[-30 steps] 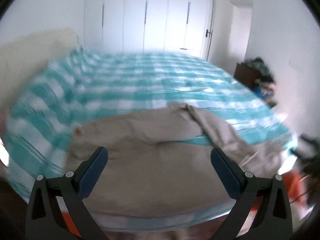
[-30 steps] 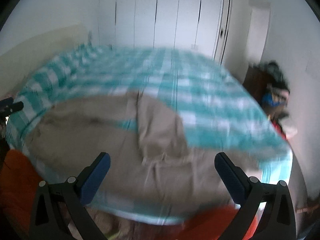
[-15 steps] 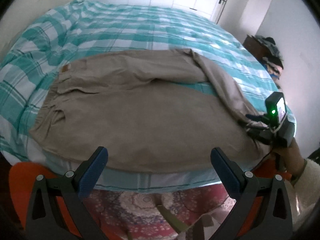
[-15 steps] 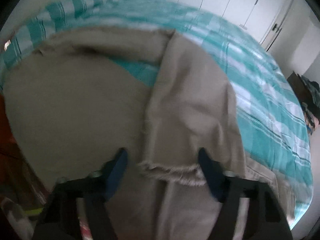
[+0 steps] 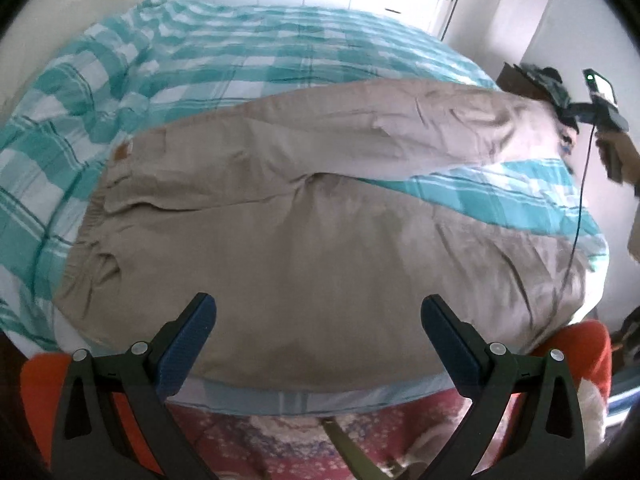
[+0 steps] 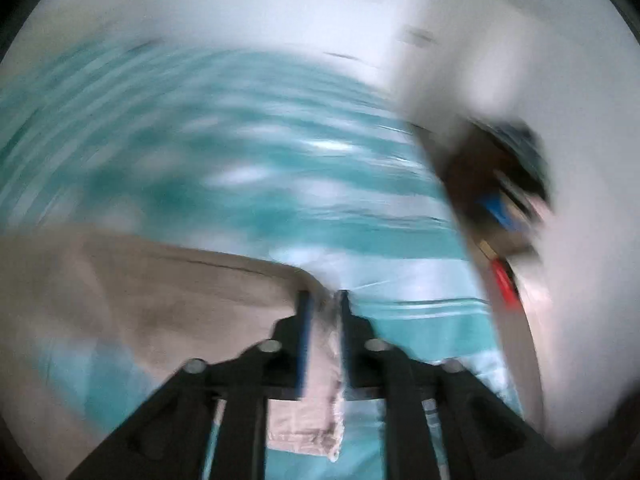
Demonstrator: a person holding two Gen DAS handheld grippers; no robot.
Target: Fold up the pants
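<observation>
Beige pants (image 5: 304,216) lie spread on a bed, waistband at the left, legs running right. The far leg is stretched out to the right, and teal cover shows between the two legs. My left gripper (image 5: 318,320) is open and empty, hovering over the near leg at the bed's front edge. My right gripper (image 6: 323,300) is shut on the hem of the far pants leg (image 6: 316,360), holding it above the bed; this view is blurred. The right gripper also shows in the left wrist view (image 5: 600,112) at the far right.
The bed has a teal and white checked cover (image 5: 224,52). A patterned red rug (image 5: 288,440) lies below the bed's front edge. A dark cabinet with clutter (image 5: 536,80) stands at the right wall. White wardrobe doors are at the back.
My right gripper closed on the far leg's hem and pulled it up and out to the right, straightening that leg. My left gripper stayed open and moved a little closer to the bed.
</observation>
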